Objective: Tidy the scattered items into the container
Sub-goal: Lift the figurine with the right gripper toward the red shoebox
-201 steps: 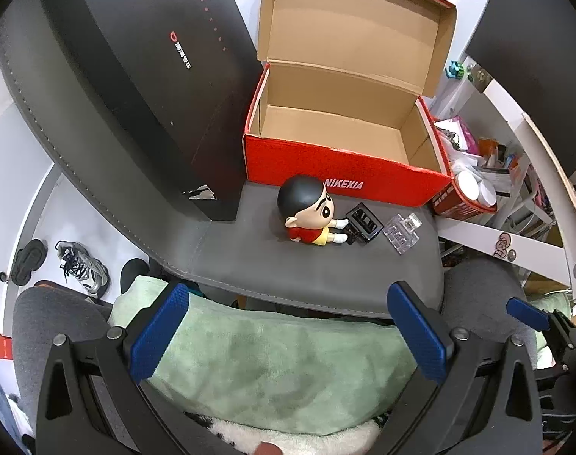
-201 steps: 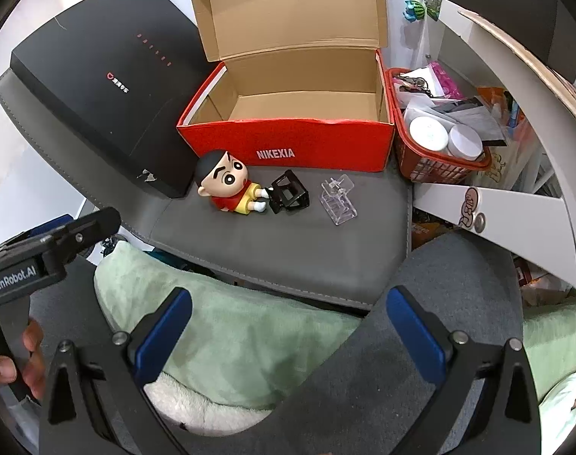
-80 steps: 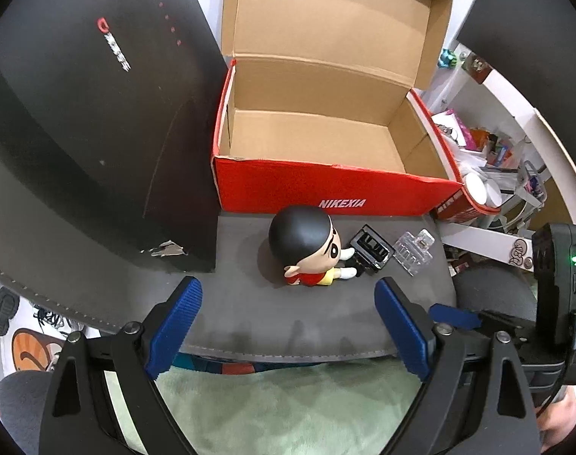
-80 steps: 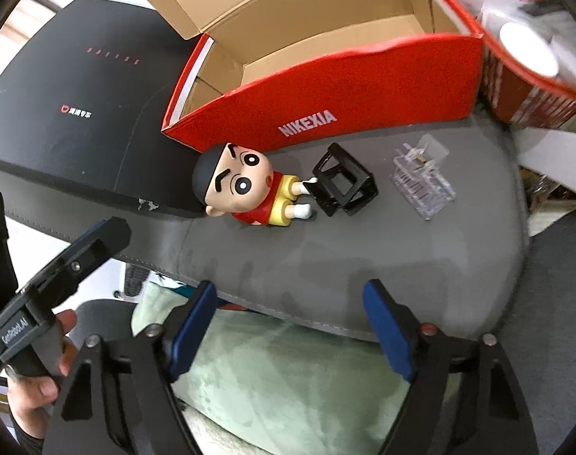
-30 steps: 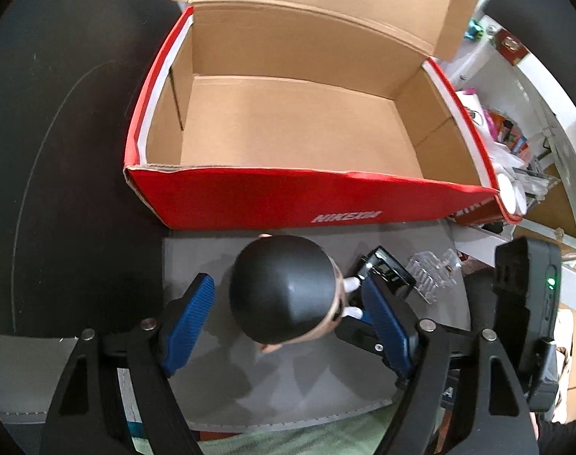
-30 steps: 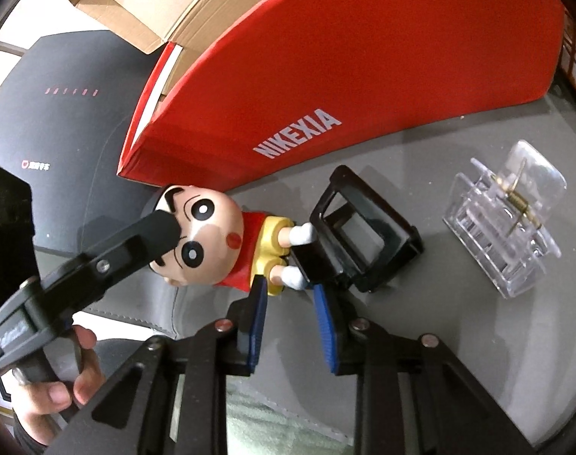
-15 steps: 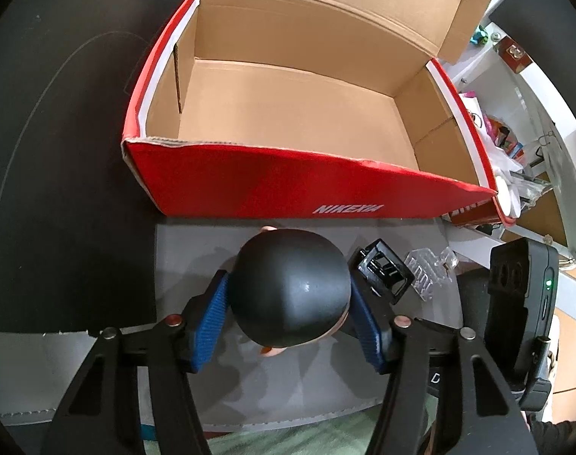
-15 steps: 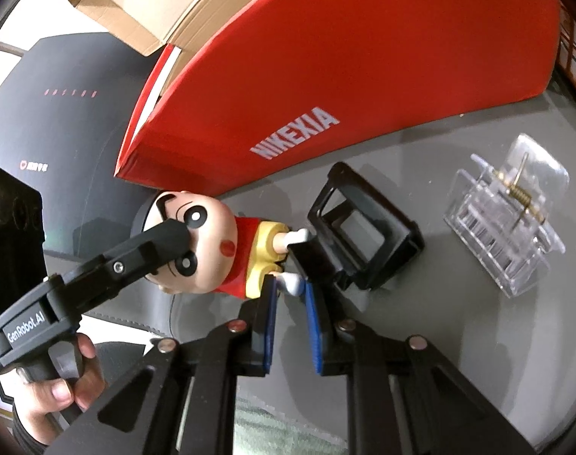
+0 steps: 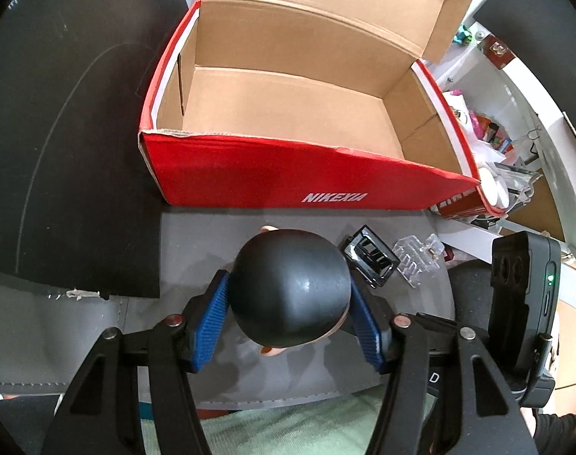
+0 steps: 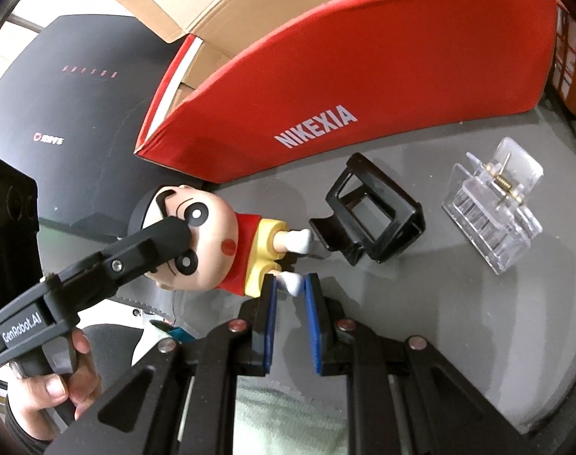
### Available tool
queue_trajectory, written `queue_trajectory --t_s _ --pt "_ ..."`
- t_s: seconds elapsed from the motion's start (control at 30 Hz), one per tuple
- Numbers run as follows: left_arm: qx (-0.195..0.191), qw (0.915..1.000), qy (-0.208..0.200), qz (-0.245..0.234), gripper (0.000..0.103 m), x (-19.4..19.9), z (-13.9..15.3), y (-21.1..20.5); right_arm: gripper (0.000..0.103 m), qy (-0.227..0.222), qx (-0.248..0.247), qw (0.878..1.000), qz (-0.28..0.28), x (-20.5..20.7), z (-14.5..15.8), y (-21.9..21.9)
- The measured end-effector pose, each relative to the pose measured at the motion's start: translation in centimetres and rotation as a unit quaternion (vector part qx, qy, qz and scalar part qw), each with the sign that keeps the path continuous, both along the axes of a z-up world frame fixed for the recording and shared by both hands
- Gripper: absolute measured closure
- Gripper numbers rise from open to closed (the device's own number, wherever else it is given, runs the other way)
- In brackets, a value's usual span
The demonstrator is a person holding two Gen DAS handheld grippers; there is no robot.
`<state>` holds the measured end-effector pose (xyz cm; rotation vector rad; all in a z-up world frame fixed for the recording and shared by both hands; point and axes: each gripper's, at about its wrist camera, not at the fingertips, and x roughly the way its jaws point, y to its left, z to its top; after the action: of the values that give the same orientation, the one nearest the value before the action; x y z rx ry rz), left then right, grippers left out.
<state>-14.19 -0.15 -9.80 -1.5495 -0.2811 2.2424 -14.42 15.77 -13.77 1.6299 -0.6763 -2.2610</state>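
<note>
- The grey leather-like seat surface (image 9: 110, 326) carries everything; a large flat black box (image 9: 60, 132) lies on it to the left of the red cardboard shoe box (image 9: 288, 178), and a white shelf full of small clutter (image 9: 515, 159) stands to the right of the shoe box.
- The red cardboard shoe box is open, its lid is folded up at the back, and its brown inside is bare.
- The cartoon boy figurine with a big black head, red shirt and yellow shorts (image 10: 227, 242) lies in front of the shoe box, close to its front wall.
- To the right of the figurine, also before the shoe box, are a small black plastic frame (image 10: 375, 220), which touches one white foot, and a clear plastic hair clip (image 10: 492, 204).
- The left gripper (image 9: 291, 311) points steeply down; its blue pads (image 9: 212, 322) have just closed and now press on both sides of the figurine's head. A hand (image 10: 49, 383) holds its grip.
- The right gripper (image 10: 290, 284) also points down; its jaws have just narrowed and pinch the figurine's other white foot (image 10: 290, 282).
</note>
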Motion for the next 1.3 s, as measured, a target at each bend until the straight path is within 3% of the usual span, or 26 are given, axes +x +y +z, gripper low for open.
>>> queue_trajectory --t_s 0.77,1.3 --pt "-0.002 0.9979 0.064 -0.005 0.042 2.7 5.2 -0.6 0.089 0.082 0.029 0.996 0.027 3.3 6.3 -1.5" --pt "-0.004 0.9932 0.115 -0.018 0.042 2.3 10.1 0.4 0.089 0.123 0.033 0.992 0.001 3.3 11.2 -0.5"
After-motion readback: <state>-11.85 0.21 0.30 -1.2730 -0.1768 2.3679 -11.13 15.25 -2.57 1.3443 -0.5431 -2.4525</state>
